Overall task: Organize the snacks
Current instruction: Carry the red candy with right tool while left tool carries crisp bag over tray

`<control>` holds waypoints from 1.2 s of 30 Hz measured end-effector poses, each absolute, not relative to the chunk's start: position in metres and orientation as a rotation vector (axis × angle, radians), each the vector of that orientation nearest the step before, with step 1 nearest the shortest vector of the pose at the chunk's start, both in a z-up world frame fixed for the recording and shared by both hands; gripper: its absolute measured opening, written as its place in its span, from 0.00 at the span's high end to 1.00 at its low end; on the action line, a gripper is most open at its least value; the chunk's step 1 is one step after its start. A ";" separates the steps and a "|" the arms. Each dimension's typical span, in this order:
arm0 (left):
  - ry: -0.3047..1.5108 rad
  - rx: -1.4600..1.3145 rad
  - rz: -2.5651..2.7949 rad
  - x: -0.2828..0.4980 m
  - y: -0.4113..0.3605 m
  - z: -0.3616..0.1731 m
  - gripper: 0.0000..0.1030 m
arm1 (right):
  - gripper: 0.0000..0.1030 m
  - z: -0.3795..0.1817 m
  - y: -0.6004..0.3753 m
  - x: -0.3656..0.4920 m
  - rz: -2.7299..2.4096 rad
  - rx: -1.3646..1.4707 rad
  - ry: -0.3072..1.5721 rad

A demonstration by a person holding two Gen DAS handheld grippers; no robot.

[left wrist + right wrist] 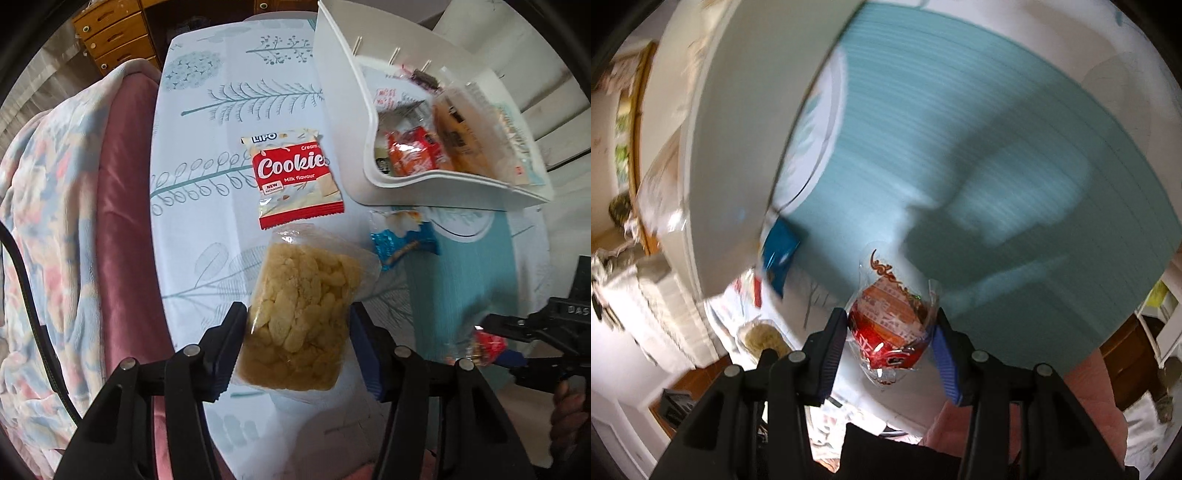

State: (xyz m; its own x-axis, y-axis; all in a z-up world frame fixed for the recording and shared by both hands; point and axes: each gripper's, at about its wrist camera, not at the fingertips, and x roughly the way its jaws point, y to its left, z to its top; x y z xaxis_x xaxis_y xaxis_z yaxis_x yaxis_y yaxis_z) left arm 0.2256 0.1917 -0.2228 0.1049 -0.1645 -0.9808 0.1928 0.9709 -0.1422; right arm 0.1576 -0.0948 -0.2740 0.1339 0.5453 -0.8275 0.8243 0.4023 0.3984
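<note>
We are in a home, in a lived-in room. The table (207, 122) wears a pale cloth printed with leaves and feathers. Beside it a soft flowered blanket (48, 206) lies over a pink seat (122, 206). A wooden chest of drawers (114, 37) stands behind. On the table we see a white plastic bin (343, 110) of shop-bought snacks and a packet of cookies (295, 177).

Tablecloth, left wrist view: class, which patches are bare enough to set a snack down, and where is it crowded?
Free: the tablecloth between the pink chair and the cookies packet, and beyond that packet. Crowded: the white bin, and around the blue wrapper below it.
</note>
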 end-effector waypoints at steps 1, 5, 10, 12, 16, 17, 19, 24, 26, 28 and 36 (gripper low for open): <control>1.450 0.021 -0.267 0.226 0.193 -0.219 0.47 | 0.55 -0.272 -0.091 0.159 -0.295 1.255 1.537; 1.492 0.023 -0.287 0.227 0.195 -0.200 0.47 | 0.55 -0.255 -0.081 0.172 -0.239 1.222 1.517; 1.483 0.050 -0.329 0.233 0.186 -0.164 0.47 | 0.55 -0.231 -0.080 0.191 -0.185 1.185 1.473; 1.473 0.065 -0.340 0.237 0.181 -0.152 0.47 | 0.55 -0.219 -0.080 0.187 -0.173 1.168 1.456; 1.451 0.093 -0.350 0.245 0.170 -0.129 0.47 | 0.55 -0.199 -0.094 0.193 -0.159 1.134 1.427; 1.445 0.093 -0.354 0.247 0.167 -0.125 0.47 | 0.55 -0.193 -0.101 0.193 -0.155 1.122 1.418; 1.432 0.089 -0.365 0.252 0.160 -0.117 0.47 | 0.55 -0.186 -0.105 0.195 -0.153 1.100 1.407; 1.398 0.089 -0.378 0.269 0.142 -0.103 0.47 | 0.55 -0.176 -0.111 0.206 -0.158 1.047 1.381; 1.384 0.087 -0.382 0.279 0.133 -0.098 0.47 | 0.55 -0.168 -0.119 0.214 -0.167 1.019 1.362; 1.377 0.081 -0.381 0.285 0.127 -0.096 0.47 | 0.55 -0.163 -0.126 0.215 -0.170 1.004 1.347; 1.344 0.061 -0.360 0.322 0.095 -0.096 0.46 | 0.55 -0.157 -0.149 0.244 -0.186 0.904 1.292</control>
